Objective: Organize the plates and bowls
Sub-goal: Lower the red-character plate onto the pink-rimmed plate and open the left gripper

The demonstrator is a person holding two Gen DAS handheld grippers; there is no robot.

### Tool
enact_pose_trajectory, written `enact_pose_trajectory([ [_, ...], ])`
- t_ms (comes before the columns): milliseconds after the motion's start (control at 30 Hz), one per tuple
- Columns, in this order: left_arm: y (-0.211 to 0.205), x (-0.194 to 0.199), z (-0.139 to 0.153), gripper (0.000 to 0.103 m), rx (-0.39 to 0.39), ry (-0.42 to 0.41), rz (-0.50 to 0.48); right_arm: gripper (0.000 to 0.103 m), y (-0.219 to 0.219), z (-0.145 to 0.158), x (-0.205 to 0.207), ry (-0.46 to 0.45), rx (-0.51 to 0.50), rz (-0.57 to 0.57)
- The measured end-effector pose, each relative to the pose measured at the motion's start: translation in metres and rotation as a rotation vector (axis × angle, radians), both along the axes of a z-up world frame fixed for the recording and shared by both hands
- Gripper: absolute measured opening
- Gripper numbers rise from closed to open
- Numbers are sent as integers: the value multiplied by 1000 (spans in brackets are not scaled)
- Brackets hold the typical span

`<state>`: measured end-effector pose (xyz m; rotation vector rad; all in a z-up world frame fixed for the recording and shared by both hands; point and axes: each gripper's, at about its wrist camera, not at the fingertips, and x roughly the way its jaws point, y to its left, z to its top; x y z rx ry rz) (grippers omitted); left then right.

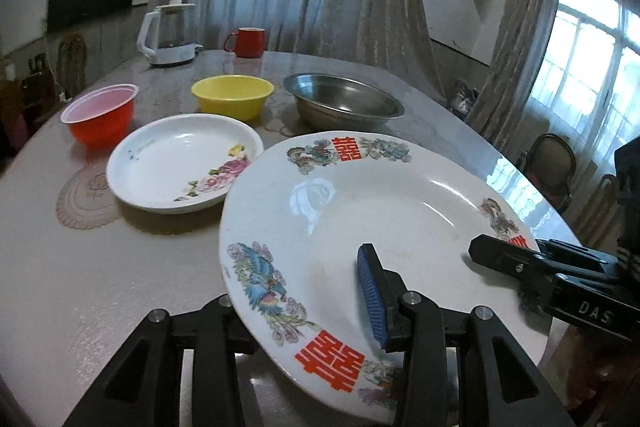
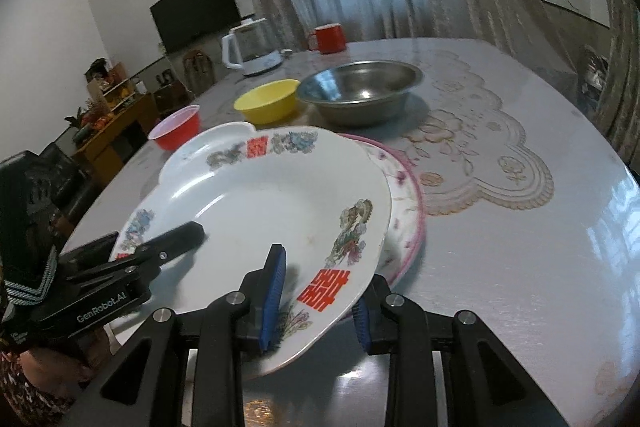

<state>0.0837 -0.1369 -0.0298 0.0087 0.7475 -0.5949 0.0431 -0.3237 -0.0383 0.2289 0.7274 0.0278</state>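
1. Dragon-patterned plate (image 1: 360,211) fills the lower middle of both views, its rim clamped by left gripper (image 1: 304,311) and right gripper (image 2: 320,303).
2. Only the right view shows a pink-rimmed plate (image 2: 404,219) beneath it.
3. Flowered plate (image 1: 180,163), red bowl (image 1: 100,119), yellow bowl (image 1: 232,95) and steel basin (image 1: 344,103) crowd the table (image 1: 80,267) beyond.

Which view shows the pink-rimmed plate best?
The right wrist view: the pink-rimmed plate lies on the table, its edge peeking from under the lifted dragon plate. The left wrist view hides it behind that dragon plate.
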Motion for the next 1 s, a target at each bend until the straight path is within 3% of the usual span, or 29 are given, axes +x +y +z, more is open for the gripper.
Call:
enact_pose_trajectory([
  [267, -17, 4, -2, 41, 70, 26, 17, 30, -16, -8, 11, 72, 31, -38],
  [567, -25, 17, 2, 44, 140, 140, 17, 30, -25, -3, 21, 133, 26, -77],
  [800, -36, 11, 1, 46, 238, 124, -25, 30, -35, -7, 29, 188, -1, -102],
  [1000, -31, 5, 3, 46, 233, 92, -25, 30, -37, -10, 27, 184, -15, -124],
])
